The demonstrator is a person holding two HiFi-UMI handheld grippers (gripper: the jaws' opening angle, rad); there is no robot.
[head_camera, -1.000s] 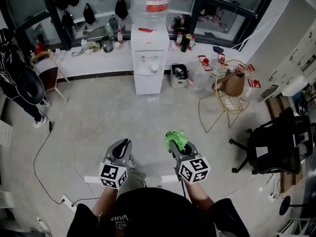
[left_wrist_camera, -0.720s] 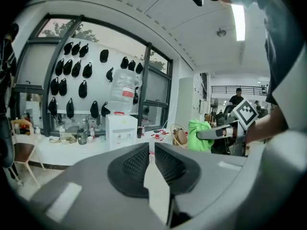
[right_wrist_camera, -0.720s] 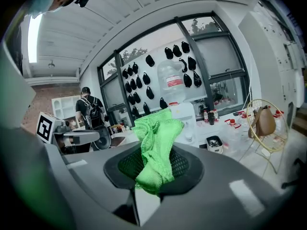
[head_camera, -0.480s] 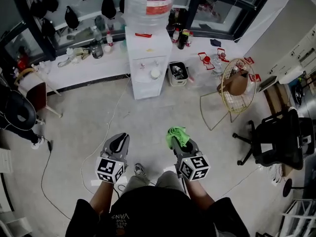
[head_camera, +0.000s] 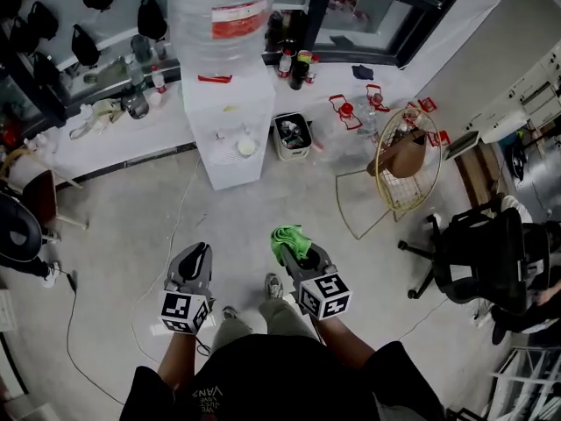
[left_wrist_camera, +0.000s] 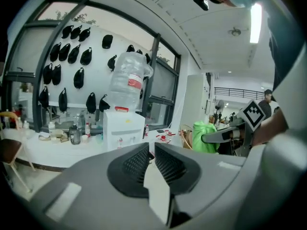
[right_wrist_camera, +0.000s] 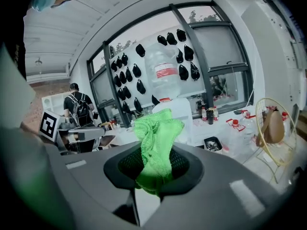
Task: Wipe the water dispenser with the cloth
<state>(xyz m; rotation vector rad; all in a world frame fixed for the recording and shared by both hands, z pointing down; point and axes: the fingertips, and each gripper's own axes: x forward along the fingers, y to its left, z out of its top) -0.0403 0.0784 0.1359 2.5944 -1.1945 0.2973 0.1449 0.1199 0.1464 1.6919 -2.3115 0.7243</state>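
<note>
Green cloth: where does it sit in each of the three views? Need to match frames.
Head view: green cloth just below centre, at the tip of the right tool.
Left gripper view: right of centre, mid-height, held out by the right tool.
Right gripper view: dead centre, clamped between the jaws.
Shared landmark: the white water dispenser, visible in all three.

Gold wire chair (head_camera: 410, 184) w/ brown bag (head_camera: 406, 153), blk office chair (head_camera: 478, 257) at right, blk bags (head_camera: 151, 16) on wall
</note>
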